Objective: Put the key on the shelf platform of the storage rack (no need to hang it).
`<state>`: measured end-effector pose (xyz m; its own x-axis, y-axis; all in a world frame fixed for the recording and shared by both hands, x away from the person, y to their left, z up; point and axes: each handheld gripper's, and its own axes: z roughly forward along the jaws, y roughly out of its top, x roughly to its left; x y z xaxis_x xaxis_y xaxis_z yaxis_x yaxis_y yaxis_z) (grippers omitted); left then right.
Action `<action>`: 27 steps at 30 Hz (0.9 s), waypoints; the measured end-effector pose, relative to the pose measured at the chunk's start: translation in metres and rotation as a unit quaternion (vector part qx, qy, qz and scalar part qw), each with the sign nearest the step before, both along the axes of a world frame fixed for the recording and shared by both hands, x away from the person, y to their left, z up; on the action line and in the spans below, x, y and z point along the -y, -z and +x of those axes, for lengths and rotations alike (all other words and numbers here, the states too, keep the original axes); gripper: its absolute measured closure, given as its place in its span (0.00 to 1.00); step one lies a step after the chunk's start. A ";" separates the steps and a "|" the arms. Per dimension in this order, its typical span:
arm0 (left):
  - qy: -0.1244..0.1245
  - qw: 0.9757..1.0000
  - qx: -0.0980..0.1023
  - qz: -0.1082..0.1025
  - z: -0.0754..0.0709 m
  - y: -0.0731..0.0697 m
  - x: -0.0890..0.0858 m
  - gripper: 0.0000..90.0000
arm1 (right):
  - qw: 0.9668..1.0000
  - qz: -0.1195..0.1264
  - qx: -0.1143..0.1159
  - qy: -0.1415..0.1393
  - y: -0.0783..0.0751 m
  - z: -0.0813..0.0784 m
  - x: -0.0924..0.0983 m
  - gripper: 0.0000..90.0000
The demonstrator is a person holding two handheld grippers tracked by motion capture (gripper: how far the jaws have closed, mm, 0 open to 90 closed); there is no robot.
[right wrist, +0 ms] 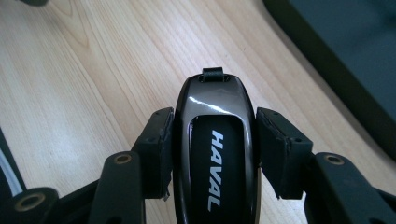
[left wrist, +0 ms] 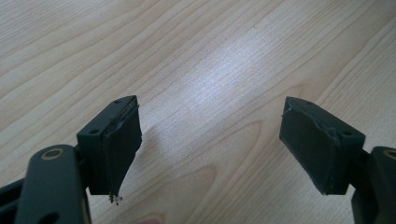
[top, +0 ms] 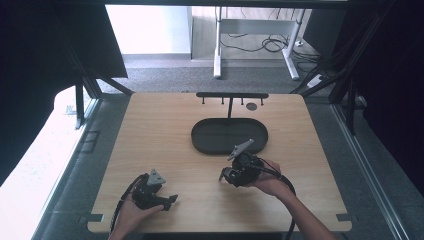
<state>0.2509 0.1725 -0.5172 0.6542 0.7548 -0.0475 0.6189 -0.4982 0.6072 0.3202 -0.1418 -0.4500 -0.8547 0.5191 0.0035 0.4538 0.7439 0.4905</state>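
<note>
The right hand-held gripper [right wrist: 212, 154] pinches the key fob [right wrist: 214, 154] lengthwise along its jaws, tray [top: 210, 145] just beyond, while the left hand-held gripper [left wrist: 210, 149] sits spread, farther off.

Left hand [top: 131, 210] sits low at the near edge, holding the left gripper [left wrist: 210, 140] with its jaws spread wide, nothing between them. Right hand [top: 270, 181] is further forward, and the right gripper [right wrist: 212, 140] has its jaws squeezed in from both sides on a glossy black key fob [right wrist: 213, 154].
</note>
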 end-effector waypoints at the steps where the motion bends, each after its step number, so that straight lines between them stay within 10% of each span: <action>1: 0.000 1.000 0.000 0.001 0.000 0.000 0.000 0.24 | 1.000 0.003 0.002 0.001 -0.002 0.000 0.000 0.55; 27: 0.004 1.000 -0.012 0.011 0.003 0.008 0.001 0.23 | 0.999 0.008 0.035 0.008 -0.032 0.010 -0.005 0.55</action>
<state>0.2543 0.1716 -0.5248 0.6589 0.7507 -0.0477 0.6298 -0.5158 0.5808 0.3304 -0.1364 -0.4184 -0.8449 0.5327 -0.0479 0.4294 0.7290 0.5331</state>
